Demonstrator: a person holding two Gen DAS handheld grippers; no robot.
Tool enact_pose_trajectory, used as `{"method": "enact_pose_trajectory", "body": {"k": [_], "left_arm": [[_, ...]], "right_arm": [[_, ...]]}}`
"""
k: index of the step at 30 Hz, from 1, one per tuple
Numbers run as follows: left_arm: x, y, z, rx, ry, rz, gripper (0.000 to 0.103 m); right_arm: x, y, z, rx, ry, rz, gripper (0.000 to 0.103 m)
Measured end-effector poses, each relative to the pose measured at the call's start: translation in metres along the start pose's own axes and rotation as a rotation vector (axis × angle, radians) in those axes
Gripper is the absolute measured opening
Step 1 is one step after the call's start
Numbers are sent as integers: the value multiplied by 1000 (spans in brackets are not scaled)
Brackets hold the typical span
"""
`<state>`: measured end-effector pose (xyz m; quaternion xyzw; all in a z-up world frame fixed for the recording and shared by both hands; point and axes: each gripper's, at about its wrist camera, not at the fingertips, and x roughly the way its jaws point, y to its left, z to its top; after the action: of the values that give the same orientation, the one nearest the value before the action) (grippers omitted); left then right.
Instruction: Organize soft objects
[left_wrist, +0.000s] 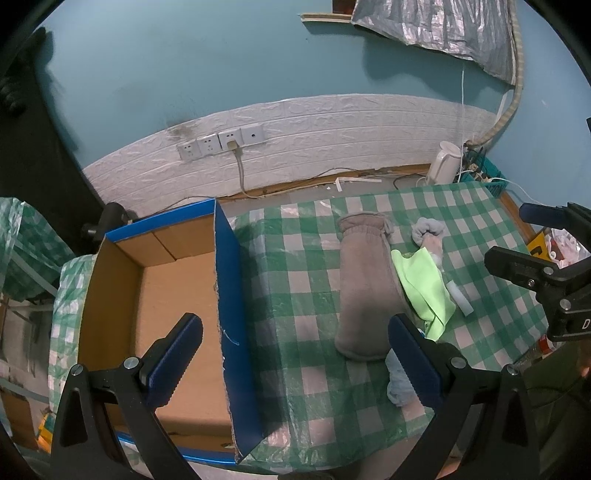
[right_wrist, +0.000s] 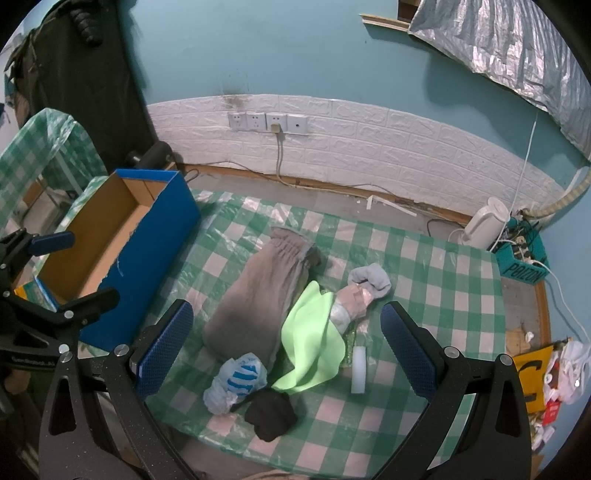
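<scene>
Jaws spread wide (both grippers) above fuzzy grey pouch (right_wrist: 255, 310), crumpled socks (right_wrist: 236, 382).

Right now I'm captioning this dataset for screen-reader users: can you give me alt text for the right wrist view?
The open right gripper hovers over a green checked tablecloth strewn with soft items: a grey pouch, a lime-green cloth, a blue-and-white bundle and a black sock. An empty blue cardboard box stands at the left, by the left gripper.
</scene>
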<state>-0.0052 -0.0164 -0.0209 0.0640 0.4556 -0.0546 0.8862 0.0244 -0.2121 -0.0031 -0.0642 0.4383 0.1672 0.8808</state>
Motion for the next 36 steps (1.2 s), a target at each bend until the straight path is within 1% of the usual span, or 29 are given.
{"method": "enact_pose_trajectory", "body": {"k": [20, 24, 27, 33, 36], "left_arm": [[1, 0, 2, 2, 5, 1, 101], [6, -7, 1, 15, 28, 14, 101], [13, -11, 1, 12, 56, 0, 101], [36, -17, 5, 13, 109, -7, 101], [44, -22, 8, 22, 123, -14, 101]], "right_arm": [[0, -3, -2, 1, 3, -2, 101], [2, -10, -6, 11, 12, -5, 101], [8, -16, -8, 20, 30, -10, 101], [22, -32, -15, 42, 74, -30, 101], [29, -42, -19, 61, 97, -33, 101]]}}
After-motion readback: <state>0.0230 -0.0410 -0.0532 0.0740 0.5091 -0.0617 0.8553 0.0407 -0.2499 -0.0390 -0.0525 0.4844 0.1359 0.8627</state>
